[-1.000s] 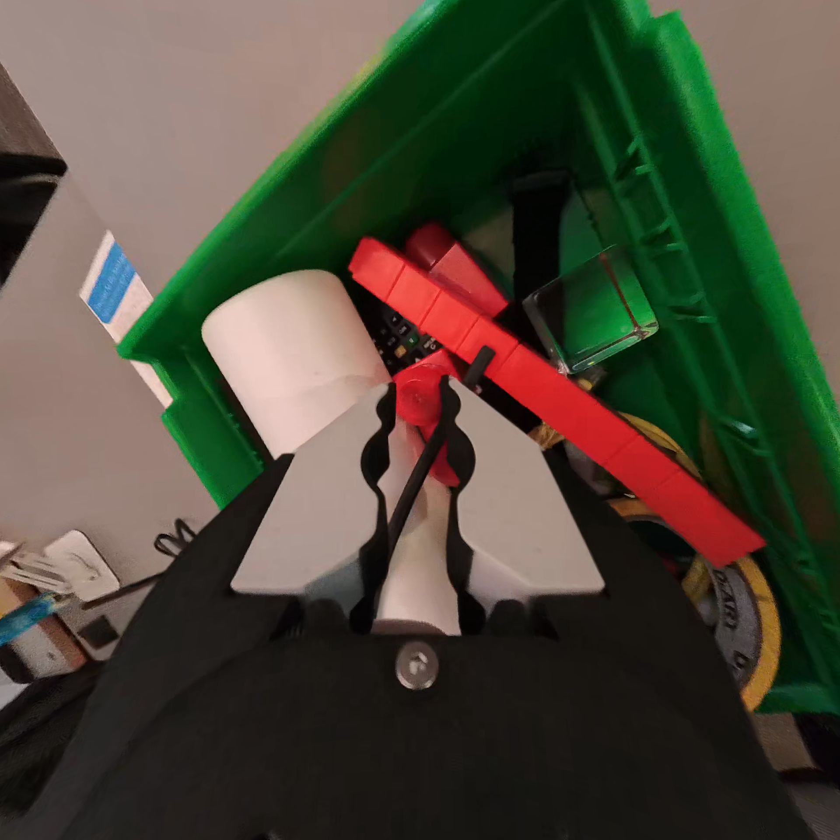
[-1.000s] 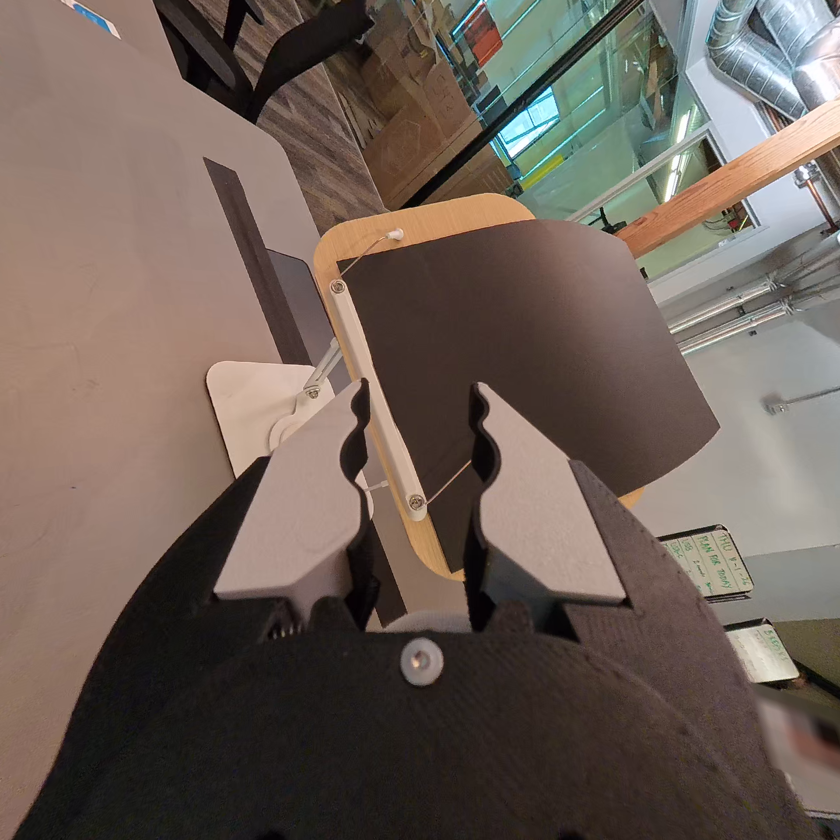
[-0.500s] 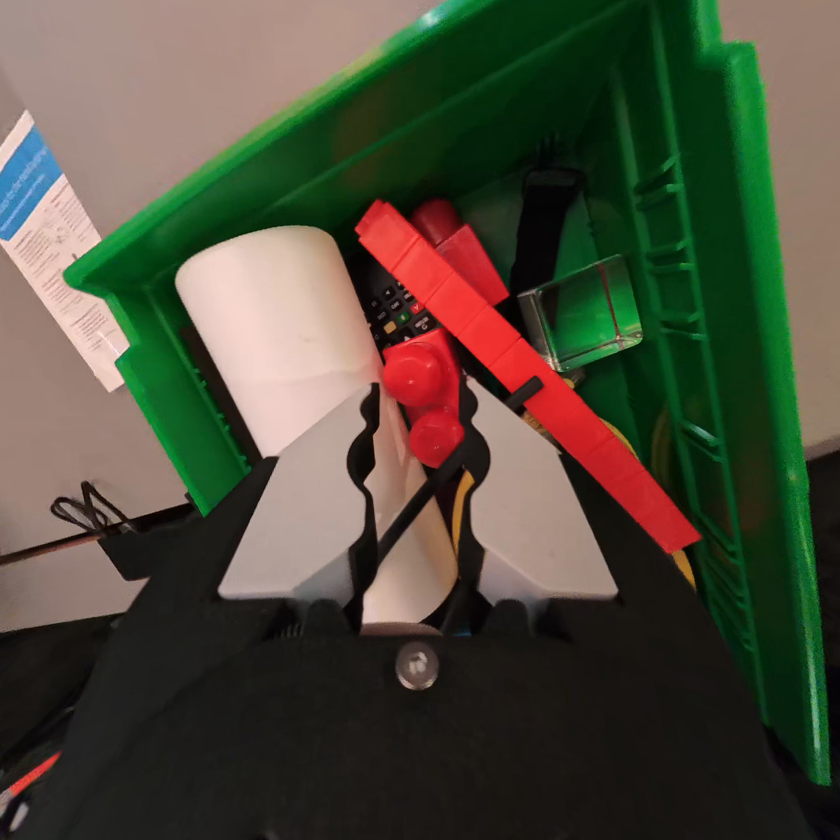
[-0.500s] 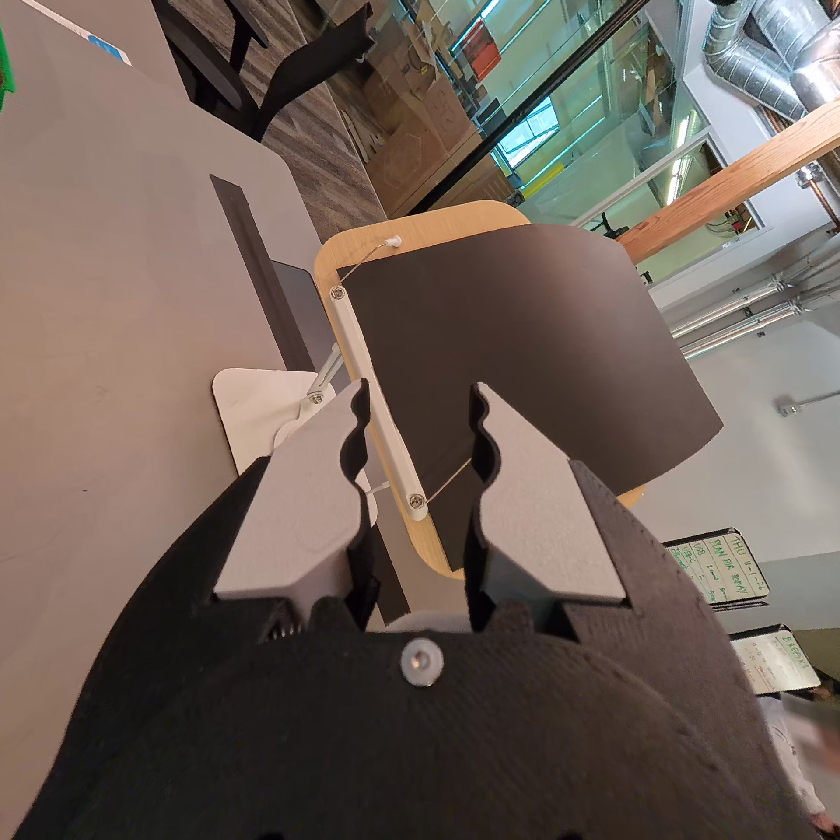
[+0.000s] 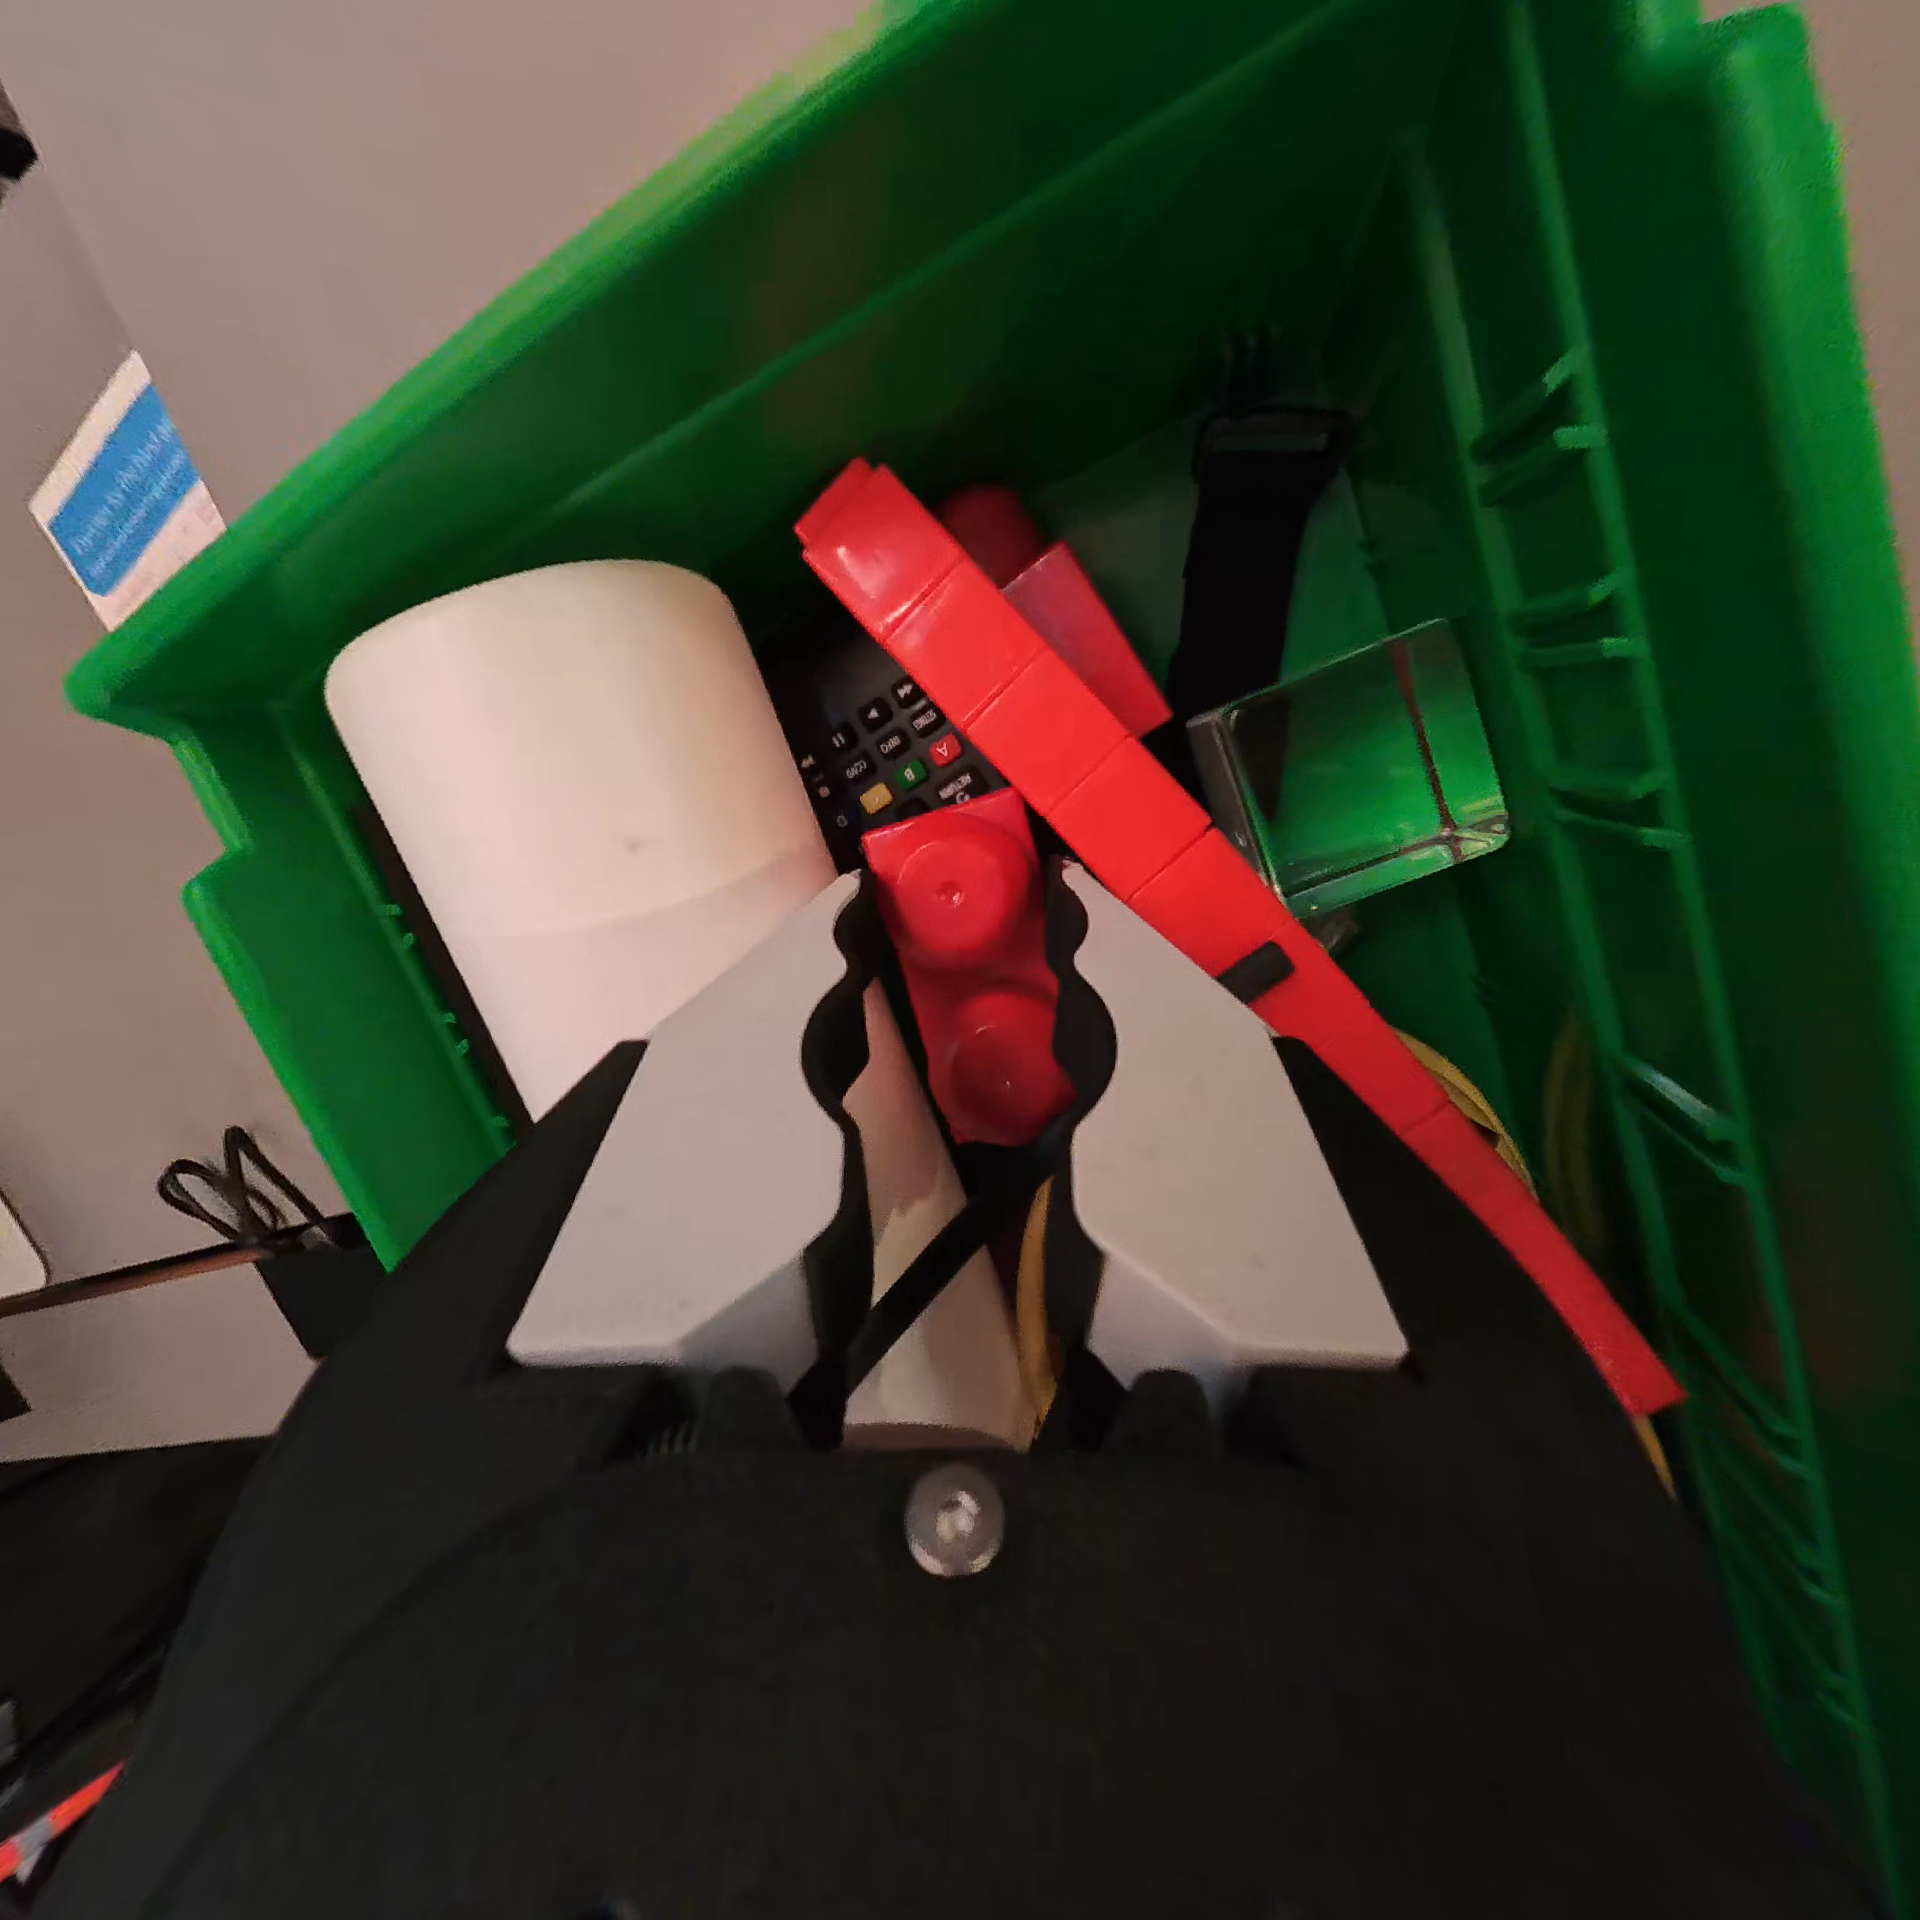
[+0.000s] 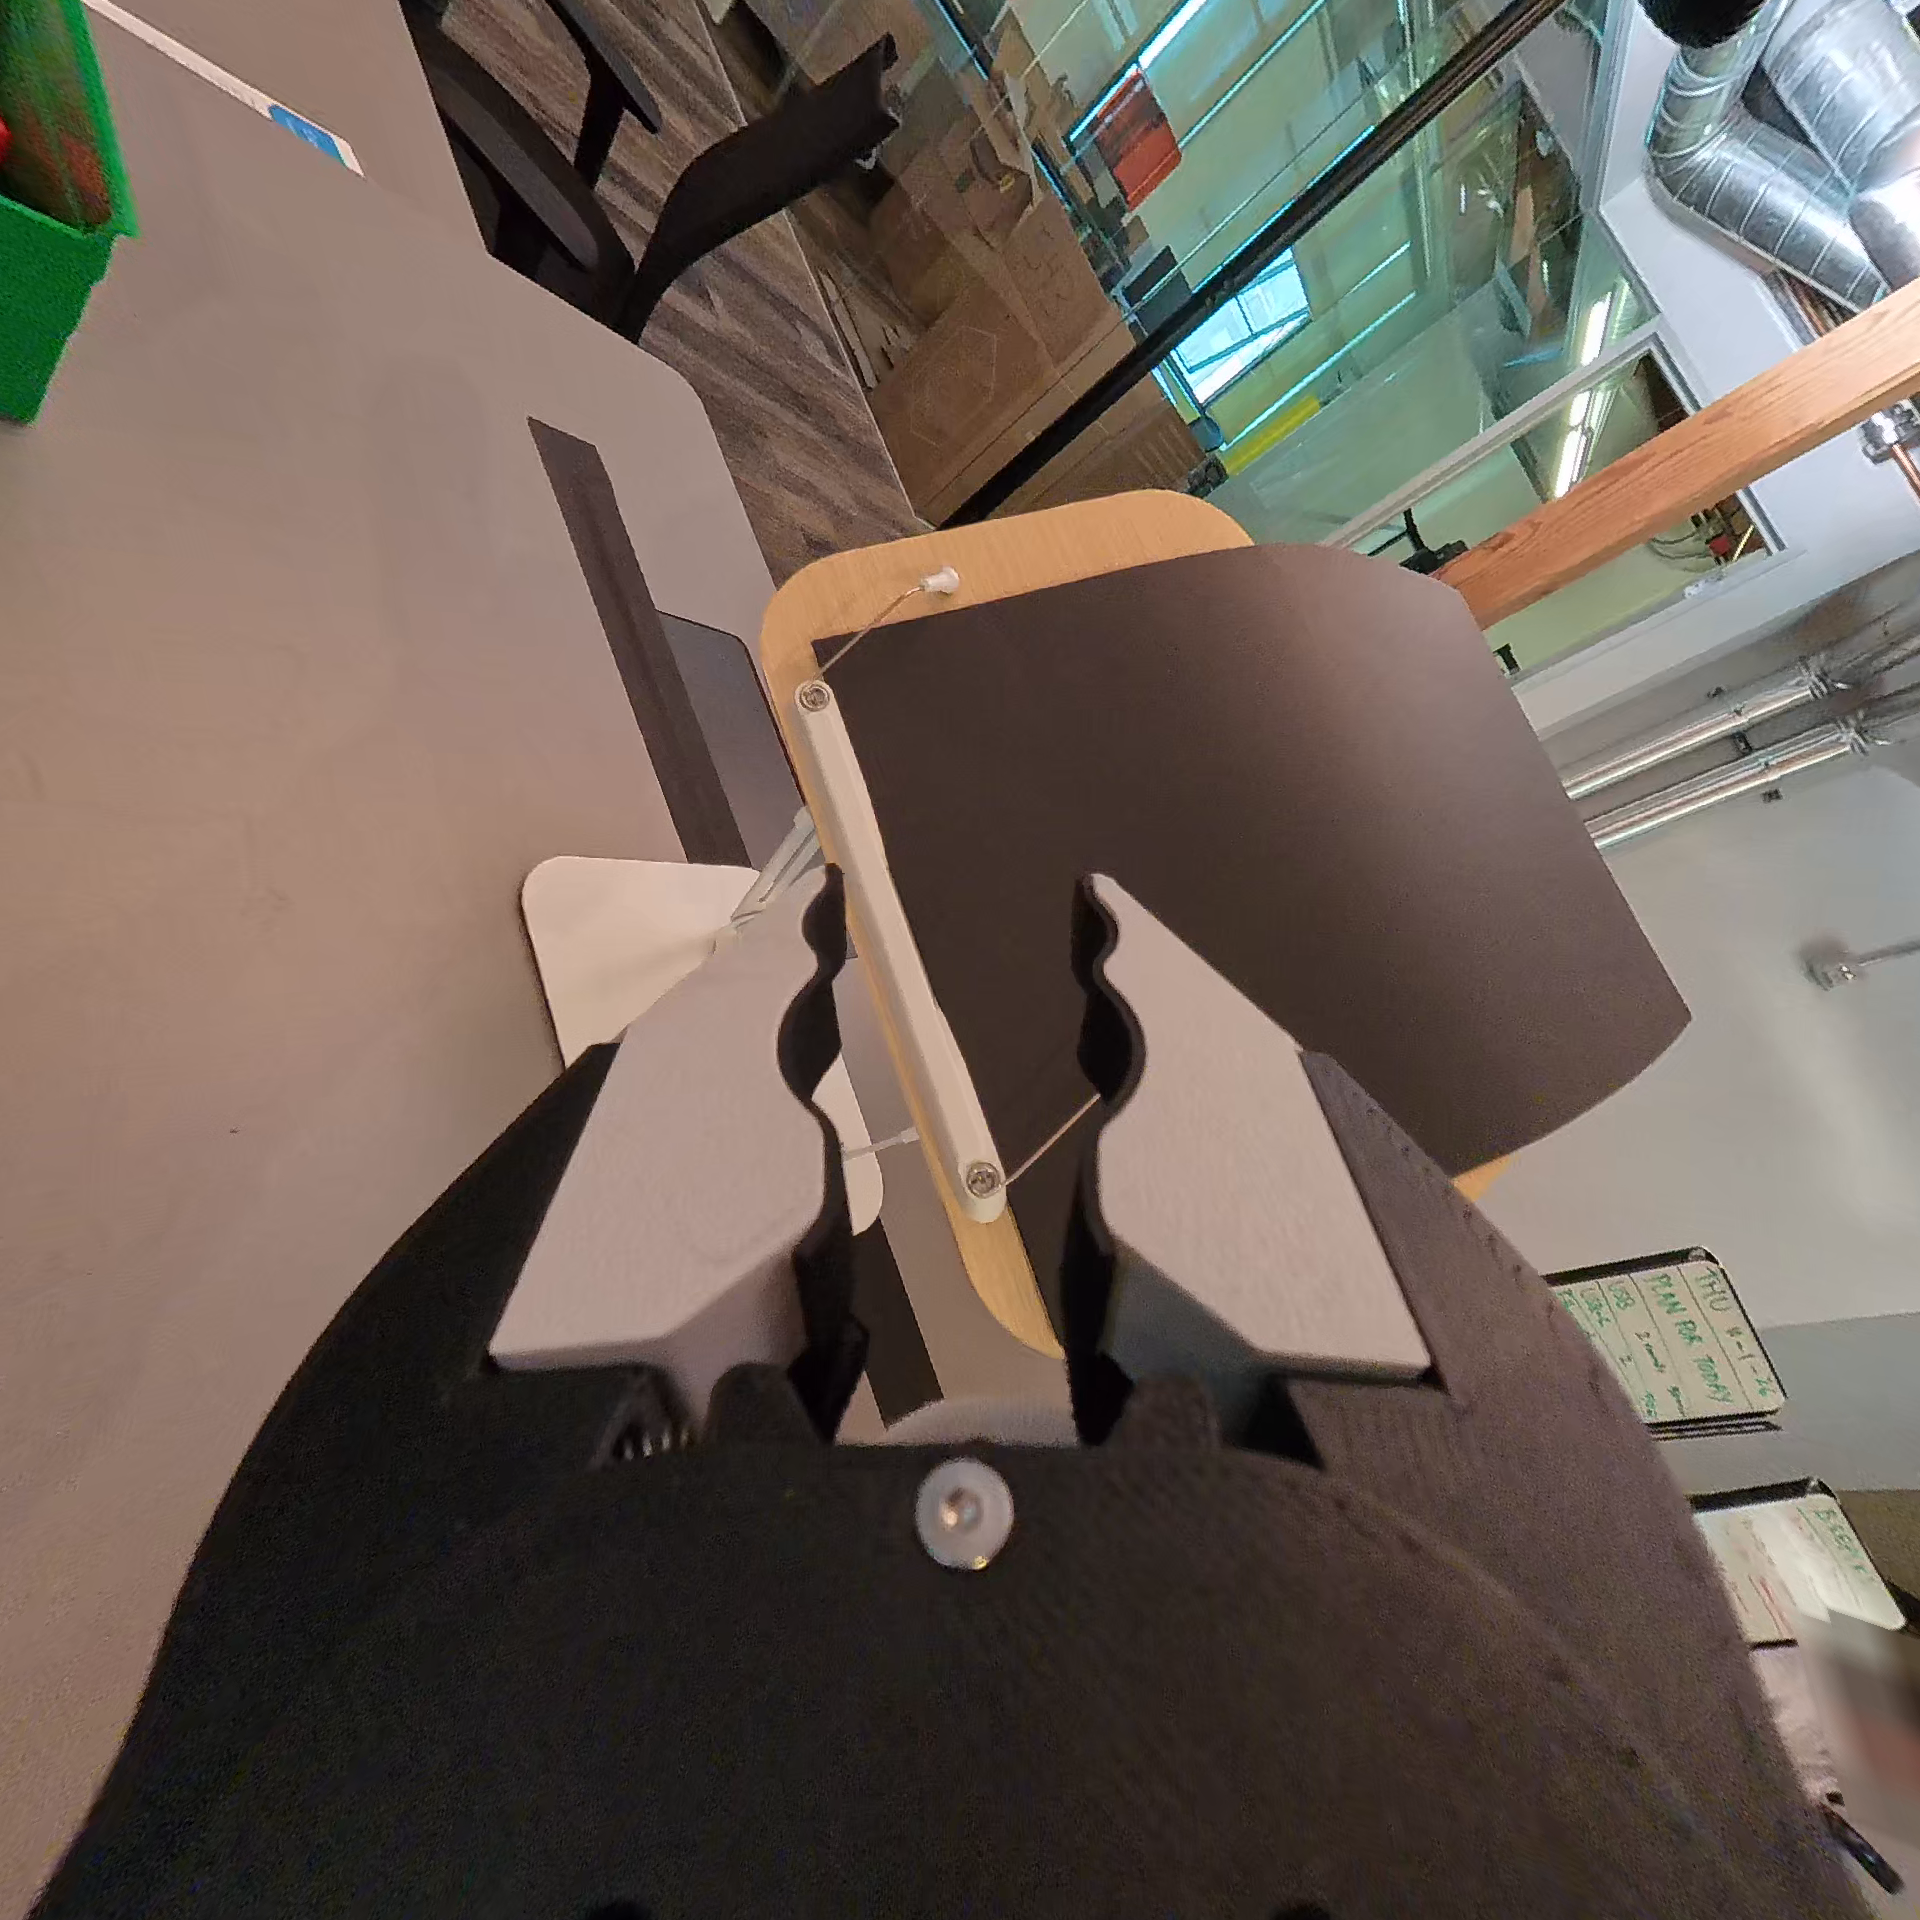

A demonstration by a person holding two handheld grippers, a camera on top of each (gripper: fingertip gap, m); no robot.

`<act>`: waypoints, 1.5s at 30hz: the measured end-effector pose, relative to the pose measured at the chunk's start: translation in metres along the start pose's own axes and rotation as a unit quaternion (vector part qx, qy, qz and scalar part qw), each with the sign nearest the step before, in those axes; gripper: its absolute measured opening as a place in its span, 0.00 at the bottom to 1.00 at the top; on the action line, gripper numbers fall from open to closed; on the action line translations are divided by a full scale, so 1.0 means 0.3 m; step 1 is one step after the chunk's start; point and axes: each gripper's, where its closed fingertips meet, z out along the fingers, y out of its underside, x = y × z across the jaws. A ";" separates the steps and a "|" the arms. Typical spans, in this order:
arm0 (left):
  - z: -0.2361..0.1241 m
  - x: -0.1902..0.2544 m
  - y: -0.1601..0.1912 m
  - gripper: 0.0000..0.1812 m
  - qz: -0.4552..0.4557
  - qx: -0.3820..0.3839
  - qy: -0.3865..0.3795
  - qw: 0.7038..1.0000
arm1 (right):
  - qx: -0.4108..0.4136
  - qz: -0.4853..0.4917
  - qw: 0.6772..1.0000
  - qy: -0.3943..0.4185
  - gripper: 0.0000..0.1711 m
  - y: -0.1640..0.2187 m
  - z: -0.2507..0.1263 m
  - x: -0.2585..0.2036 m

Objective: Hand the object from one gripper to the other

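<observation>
A small red brick with two studs (image 5: 971, 987) lies in the green bin (image 5: 935, 312), leaning on a white roll (image 5: 582, 769). My left gripper (image 5: 961, 883) is open and straddles the brick. Its right finger lies against the brick's side and its left fingertip is at the brick's upper corner. A thin black strap (image 5: 914, 1278) runs between the fingers below the brick. My right gripper (image 6: 956, 883) is open and empty, held in the air over the grey table (image 6: 260, 727), far from the bin, whose corner (image 6: 52, 260) shows at the upper left.
The bin also holds a long red bar (image 5: 1143, 831), a clear cube (image 5: 1361, 769), a black remote (image 5: 894, 748), another red block (image 5: 1070, 623) and a yellow tape roll (image 5: 1475, 1122). A wood and black board on a white stand (image 6: 1195, 831) is ahead of the right gripper. Left tips to right tips: about 45 cm.
My left gripper has opened wider and moved forward, so the red brick now sits between its fingers. The right gripper has barely shifted and stays open.
</observation>
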 end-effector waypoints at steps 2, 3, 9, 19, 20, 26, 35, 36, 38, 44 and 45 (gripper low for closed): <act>-0.013 -0.003 -0.005 0.16 -0.006 0.019 0.004 1.000 | 0.000 -0.002 1.000 -0.001 0.24 -0.003 0.004 -0.004; -0.029 -0.007 -0.012 0.16 -0.013 0.033 0.006 0.999 | 0.001 -0.002 1.000 -0.003 0.24 -0.006 0.006 -0.008; -0.176 -0.055 -0.072 0.16 -0.032 0.137 0.000 0.990 | 0.022 0.008 0.999 -0.023 0.24 -0.040 0.019 -0.041; -0.470 -0.022 -0.252 0.15 -0.003 0.296 -0.016 0.955 | 0.092 0.039 0.990 -0.097 0.25 -0.162 0.083 -0.188; -0.491 -0.014 -0.270 0.15 0.004 0.302 -0.018 0.953 | 0.099 0.035 0.990 -0.095 0.26 -0.173 0.090 -0.196; -0.608 0.091 -0.411 0.15 0.026 0.357 0.021 0.934 | 0.144 -0.011 0.985 -0.092 0.34 -0.258 0.106 -0.269; -0.811 0.362 -0.762 0.15 0.074 0.468 0.091 0.876 | 0.186 -0.020 0.982 -0.024 0.54 -0.341 0.118 -0.256; -0.841 0.391 -0.806 0.15 0.078 0.482 0.104 0.866 | 0.191 -0.010 0.981 -0.017 0.54 -0.336 0.112 -0.234; -0.900 0.446 -0.888 0.15 0.081 0.511 0.132 0.845 | 0.202 0.013 0.979 0.001 0.54 -0.321 0.094 -0.178; -0.968 0.614 -1.036 0.15 0.108 0.560 0.202 0.796 | 0.210 0.037 0.975 0.065 0.55 -0.246 0.022 -0.004; -0.955 0.636 -1.041 0.15 0.117 0.560 0.203 0.794 | 0.205 0.029 0.976 0.071 0.55 -0.232 0.015 0.011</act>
